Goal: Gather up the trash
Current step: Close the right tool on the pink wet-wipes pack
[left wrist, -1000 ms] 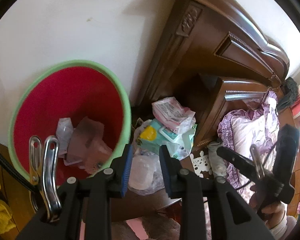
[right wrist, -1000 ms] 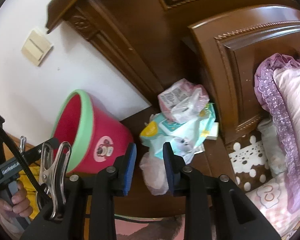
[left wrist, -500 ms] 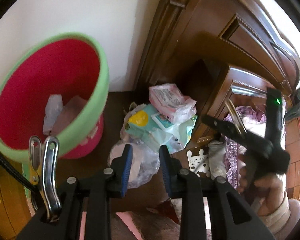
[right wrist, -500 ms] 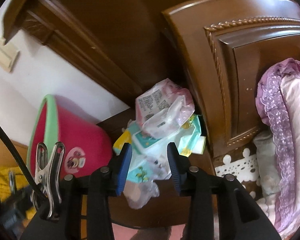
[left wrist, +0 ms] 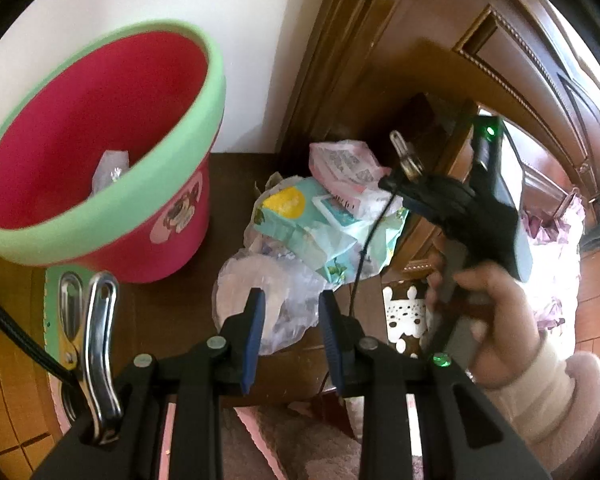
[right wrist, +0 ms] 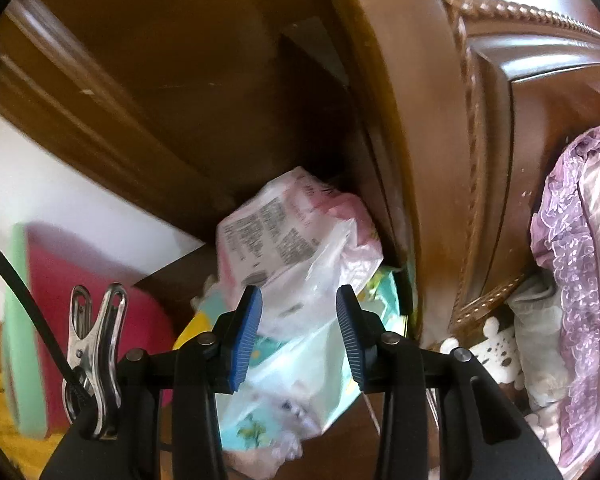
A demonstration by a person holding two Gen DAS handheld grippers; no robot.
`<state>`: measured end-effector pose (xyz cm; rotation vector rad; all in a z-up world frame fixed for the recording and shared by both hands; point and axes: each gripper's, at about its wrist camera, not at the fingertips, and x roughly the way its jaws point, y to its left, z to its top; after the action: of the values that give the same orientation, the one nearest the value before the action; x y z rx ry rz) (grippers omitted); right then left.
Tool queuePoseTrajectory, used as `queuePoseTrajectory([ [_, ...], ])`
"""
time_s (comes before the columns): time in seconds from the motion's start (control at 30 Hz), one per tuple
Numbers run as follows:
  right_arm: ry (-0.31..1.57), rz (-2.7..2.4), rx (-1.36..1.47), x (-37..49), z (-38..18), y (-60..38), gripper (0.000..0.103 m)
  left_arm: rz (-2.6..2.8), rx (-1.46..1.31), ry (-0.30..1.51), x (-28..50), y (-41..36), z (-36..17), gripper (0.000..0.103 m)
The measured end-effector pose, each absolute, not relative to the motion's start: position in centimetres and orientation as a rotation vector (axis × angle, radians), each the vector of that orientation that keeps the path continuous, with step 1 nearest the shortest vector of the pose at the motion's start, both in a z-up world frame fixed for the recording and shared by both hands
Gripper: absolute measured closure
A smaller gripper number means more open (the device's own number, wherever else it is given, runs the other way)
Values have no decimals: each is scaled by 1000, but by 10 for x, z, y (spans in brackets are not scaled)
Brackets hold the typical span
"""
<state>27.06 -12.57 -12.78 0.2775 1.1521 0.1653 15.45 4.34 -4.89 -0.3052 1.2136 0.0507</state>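
A heap of trash lies on the dark wooden top beside the bed's headboard: a pink printed packet (left wrist: 342, 160) (right wrist: 268, 236), a teal wipes pack (left wrist: 300, 216) (right wrist: 256, 424) and a crumpled clear plastic bag (left wrist: 260, 284) (right wrist: 324, 268). My left gripper (left wrist: 292, 320) hovers just above the clear bag, open, with nothing between its blue pads. My right gripper (right wrist: 299, 332) (left wrist: 396, 188) points down at the pink packet and the clear plastic on it; its jaws are opening and touch nothing. A red bin with a green rim (left wrist: 216, 80) (right wrist: 20, 320) stands left of the heap, with some wrappers (left wrist: 110, 168) inside.
The carved wooden headboard (right wrist: 480, 160) rises right behind the heap and leaves little room there. A white wall (left wrist: 240, 0) is behind the bin. Purple lace bedding (right wrist: 572, 260) lies on the right. A hand in a pale sleeve (left wrist: 500, 320) holds the right gripper.
Both grippers have come down closer to the trash heap. The right gripper's jaws have widened and it has swung in over the pink packet. The bin has slid toward the left edge of both views.
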Motion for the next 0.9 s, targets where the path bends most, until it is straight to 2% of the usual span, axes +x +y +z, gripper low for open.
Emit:
queuePoseTrajectory([
  [0.23,1174,95,281,288,-148,-123,64,62,-317,1241,144,48,-61,75],
  [0.3,1184,92,282,290,-152,-125,72,66,-319,1242,144,50,-63,75],
  [0.37,1185,95,277,290,-152,-126,86,70,-322,1244,142,52,-65,75],
  [0.47,1185,111,293,289,-152,-132,97,74,-329,1249,142,54,-70,75],
  [0.9,1200,375,328,247,-133,-153,99,46,-325,1256,148,49,-72,75],
])
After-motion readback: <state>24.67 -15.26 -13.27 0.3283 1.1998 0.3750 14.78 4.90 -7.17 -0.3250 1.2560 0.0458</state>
